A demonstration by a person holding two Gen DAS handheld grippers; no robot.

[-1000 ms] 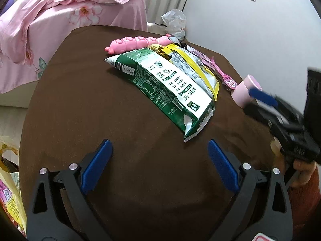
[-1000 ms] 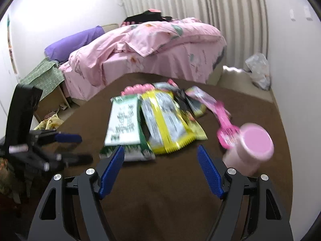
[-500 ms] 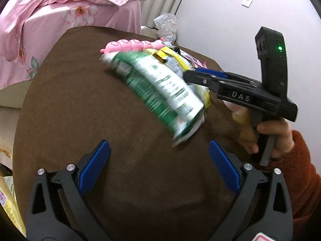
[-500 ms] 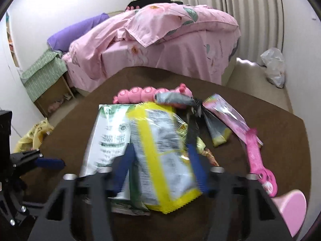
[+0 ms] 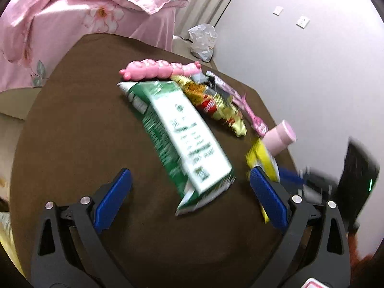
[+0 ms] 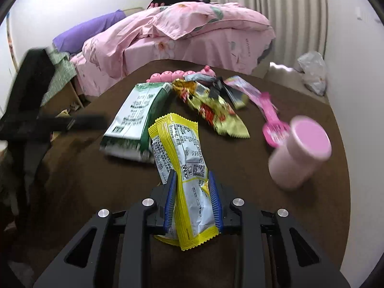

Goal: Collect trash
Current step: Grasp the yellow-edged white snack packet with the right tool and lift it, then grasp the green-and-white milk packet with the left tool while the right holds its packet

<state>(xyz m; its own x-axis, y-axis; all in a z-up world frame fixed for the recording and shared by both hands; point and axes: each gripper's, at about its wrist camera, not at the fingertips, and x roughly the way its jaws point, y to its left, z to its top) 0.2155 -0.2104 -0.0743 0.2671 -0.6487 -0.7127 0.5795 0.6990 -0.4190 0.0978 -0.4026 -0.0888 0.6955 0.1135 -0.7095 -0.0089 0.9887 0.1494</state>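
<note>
My right gripper [image 6: 192, 199] is shut on a yellow snack wrapper [image 6: 184, 163] and holds it above the brown table [image 6: 252, 168]; the wrapper also shows at the right in the left wrist view [image 5: 261, 158]. A green and white bag [image 5: 182, 134] lies in the middle, with its near end between my left gripper's [image 5: 189, 192] open fingers; it also shows in the right wrist view [image 6: 136, 117]. A crumpled yellow-red wrapper [image 6: 211, 110] and small dark wrappers [image 6: 223, 88] lie behind it.
A pink caterpillar toy [image 5: 160, 68], a pink comb [image 6: 271, 117] and a pink cup [image 6: 300, 151] lie on the table. A pink bed [image 6: 192, 31] stands behind. A clear plastic bag [image 5: 202, 40] sits on the floor by the wall.
My right gripper closed on the yellow wrapper and pulled it back off the pile, uncovering the yellow-red wrapper. My left gripper moved closer to the green bag.
</note>
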